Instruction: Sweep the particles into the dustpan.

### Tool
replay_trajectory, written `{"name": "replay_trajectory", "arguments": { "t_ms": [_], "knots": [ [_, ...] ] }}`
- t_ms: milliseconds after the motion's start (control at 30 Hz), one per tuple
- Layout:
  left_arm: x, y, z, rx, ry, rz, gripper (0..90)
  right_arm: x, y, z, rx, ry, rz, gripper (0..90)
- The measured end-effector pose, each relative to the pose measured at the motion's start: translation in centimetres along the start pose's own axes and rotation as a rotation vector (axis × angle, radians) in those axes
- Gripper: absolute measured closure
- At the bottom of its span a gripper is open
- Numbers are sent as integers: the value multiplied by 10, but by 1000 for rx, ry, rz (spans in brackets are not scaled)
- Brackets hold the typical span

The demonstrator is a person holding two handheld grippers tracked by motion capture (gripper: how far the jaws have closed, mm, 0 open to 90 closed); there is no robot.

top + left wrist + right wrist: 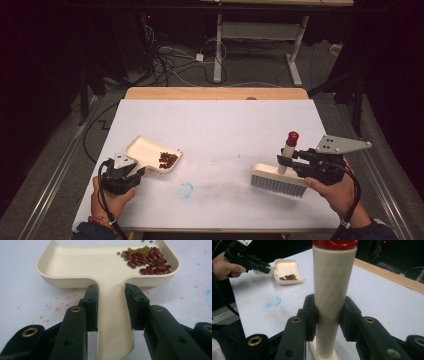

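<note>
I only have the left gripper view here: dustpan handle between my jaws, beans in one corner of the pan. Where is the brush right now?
Observer: The brush stands bristles-down on the table, well to the right of the dustpan.
Operator: Is anything holding it?
Observer: Yes, the right gripper is shut on its cream handle, below the red cap.
Operator: Any beans left on the table between them?
Observer: I see none from above; a blue scribbled ring and a faint grey smear mark the sheet there.
Operator: And my pan, flat or lifted?
Observer: I cannot tell for sure; the left gripper holds its handle at the near left of the table.
</note>
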State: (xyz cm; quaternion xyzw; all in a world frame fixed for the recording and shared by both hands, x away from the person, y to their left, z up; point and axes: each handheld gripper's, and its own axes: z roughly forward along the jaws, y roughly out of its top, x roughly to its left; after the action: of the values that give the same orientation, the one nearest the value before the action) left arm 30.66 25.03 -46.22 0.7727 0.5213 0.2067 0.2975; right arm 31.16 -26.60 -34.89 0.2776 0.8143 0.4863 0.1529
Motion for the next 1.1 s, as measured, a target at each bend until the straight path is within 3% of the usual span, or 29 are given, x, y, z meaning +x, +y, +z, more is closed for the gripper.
{"name": "replay_trajectory", "arguments": {
  "t_ms": [300,433,667,700,867,1000,1100],
  "knots": [
    [-5,-2,15,32,4,-46,634,-17,-1,18,63,-18,6,697],
    [-12,-4,21,69,-20,-32,612,-29,0,23,61,-24,32,697],
    [-20,-5,22,76,-32,-7,630,-40,5,37,65,-6,63,697],
    [-20,-5,23,76,-46,-7,635,-40,5,38,60,-7,64,697],
    [-21,-3,24,80,-37,5,635,-38,4,41,32,-21,70,698],
    [-23,-1,24,86,-32,8,636,-34,11,39,-56,-75,89,699],
    [-23,0,25,92,-33,12,636,-32,25,48,-136,-110,107,699]
  ]
}}
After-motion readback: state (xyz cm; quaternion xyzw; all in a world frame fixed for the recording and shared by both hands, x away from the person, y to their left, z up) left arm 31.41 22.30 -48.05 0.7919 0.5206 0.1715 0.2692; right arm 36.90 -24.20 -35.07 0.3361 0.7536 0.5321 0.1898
